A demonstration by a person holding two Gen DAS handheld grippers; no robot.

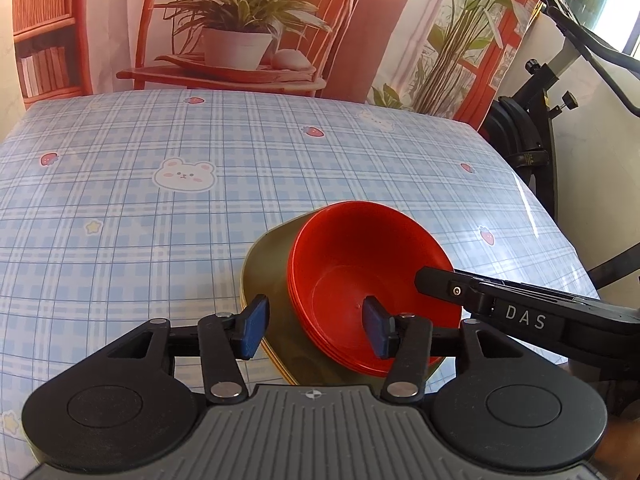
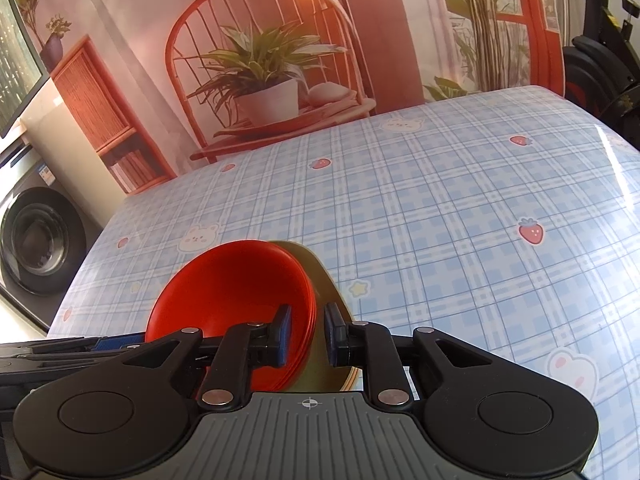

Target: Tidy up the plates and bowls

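Red bowls [image 1: 360, 280], nested on olive plates [image 1: 264, 268], sit low centre on the checked cloth [image 1: 160, 220]. Left gripper [image 1: 316, 326] stands released, straddling both rims. Only the right view shows the right gripper [image 2: 307, 334] slightly parted around the bowl and plate rims, plus a washer [image 2: 36, 240] at far left.

Count of the dishes on the bench [image 1: 160, 240]

One nested stack of red bowls [image 1: 360, 272]: the layered rims along its edge suggest about four, though the exact number is hard to tell. Under it sits one olive-green plate [image 1: 272, 264], with thin yellowish edges below hinting at more plates, number unclear. Two grippers are in view: the left gripper [image 1: 316, 328] and the right gripper [image 2: 308, 336].
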